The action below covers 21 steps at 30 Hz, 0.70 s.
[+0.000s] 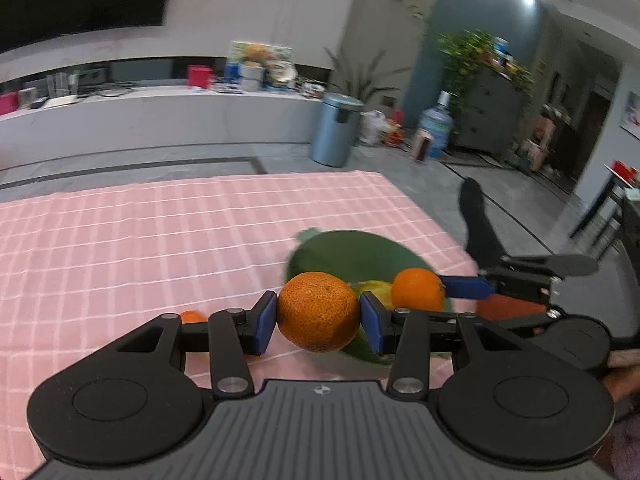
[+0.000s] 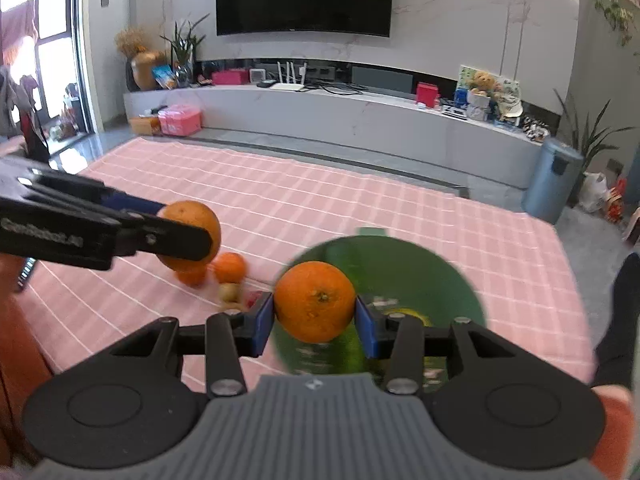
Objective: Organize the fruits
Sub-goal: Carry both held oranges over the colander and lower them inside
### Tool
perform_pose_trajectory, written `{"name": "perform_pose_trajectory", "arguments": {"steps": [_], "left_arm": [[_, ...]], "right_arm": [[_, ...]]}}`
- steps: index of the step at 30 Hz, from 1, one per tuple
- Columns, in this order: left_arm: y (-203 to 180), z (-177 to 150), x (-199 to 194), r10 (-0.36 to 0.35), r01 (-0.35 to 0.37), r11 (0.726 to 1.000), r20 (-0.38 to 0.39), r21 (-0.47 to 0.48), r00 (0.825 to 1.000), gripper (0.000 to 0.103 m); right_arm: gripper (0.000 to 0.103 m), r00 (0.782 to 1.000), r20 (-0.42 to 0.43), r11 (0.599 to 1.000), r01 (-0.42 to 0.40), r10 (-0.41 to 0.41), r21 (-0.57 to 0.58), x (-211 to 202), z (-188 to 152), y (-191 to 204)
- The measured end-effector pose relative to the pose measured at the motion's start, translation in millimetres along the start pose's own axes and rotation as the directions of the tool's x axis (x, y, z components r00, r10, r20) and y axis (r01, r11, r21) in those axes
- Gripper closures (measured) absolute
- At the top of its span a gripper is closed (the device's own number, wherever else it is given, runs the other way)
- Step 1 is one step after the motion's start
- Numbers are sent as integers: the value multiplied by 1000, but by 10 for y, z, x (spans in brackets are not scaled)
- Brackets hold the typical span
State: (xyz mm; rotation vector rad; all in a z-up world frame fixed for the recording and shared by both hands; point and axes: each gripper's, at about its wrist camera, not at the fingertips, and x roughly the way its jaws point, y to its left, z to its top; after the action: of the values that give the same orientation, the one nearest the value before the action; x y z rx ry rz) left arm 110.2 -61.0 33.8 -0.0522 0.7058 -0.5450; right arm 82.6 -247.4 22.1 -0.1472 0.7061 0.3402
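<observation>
Blue pads of the left gripper [image 1: 319,317] are clamped on either side of a rough-skinned mandarin [image 1: 318,311], with the jaws spread only as far as the fruit's width. The right gripper [image 2: 315,319] likewise pinches a smoother orange [image 2: 315,301] between its pads, held clear of the cloth.

Just beyond and below both tools lies the green bowl [image 2: 420,272], blurred, with something yellow [image 2: 404,314] inside it that I cannot identify. From the right gripper the bowl sits directly ahead and underneath, so its orange already hangs over the bowl's near side. From the left gripper the bowl lies ahead and to the right; its mandarin appears to hang at the bowl's left rim rather than over the middle. By that reading the right hand is nearer a drop, and the left needs a short shift rightward first.

Off to the left of the right gripper, on the pink checked tablecloth [image 2: 360,208], loose fruit remains: small oranges [image 2: 229,267] and a brownish kiwi-like piece [image 2: 229,292], well apart from the bowl. Neither held fruit is elongated, so grip direction matters little.
</observation>
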Motion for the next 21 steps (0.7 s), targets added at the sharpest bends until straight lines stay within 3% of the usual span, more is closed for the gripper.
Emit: {"name": "perform_pose_trajectory", "arguments": {"steps": [4,13,21], "left_arm": [[-132,109,212,-66,67,997,-34,35,997,52],[-182,128,761,-100,113,991,-176,70,979,52],[-313,45,1048,-48,113,974,-305,198,951,52]], "right_arm": [[62,999,-37,1000,20,-20,-1,20,8,-297],[62,983,-180,1000,-29,28,-1,258,1,-711],[62,934,-338,993,-109,116,40,669,-12,-795]]}}
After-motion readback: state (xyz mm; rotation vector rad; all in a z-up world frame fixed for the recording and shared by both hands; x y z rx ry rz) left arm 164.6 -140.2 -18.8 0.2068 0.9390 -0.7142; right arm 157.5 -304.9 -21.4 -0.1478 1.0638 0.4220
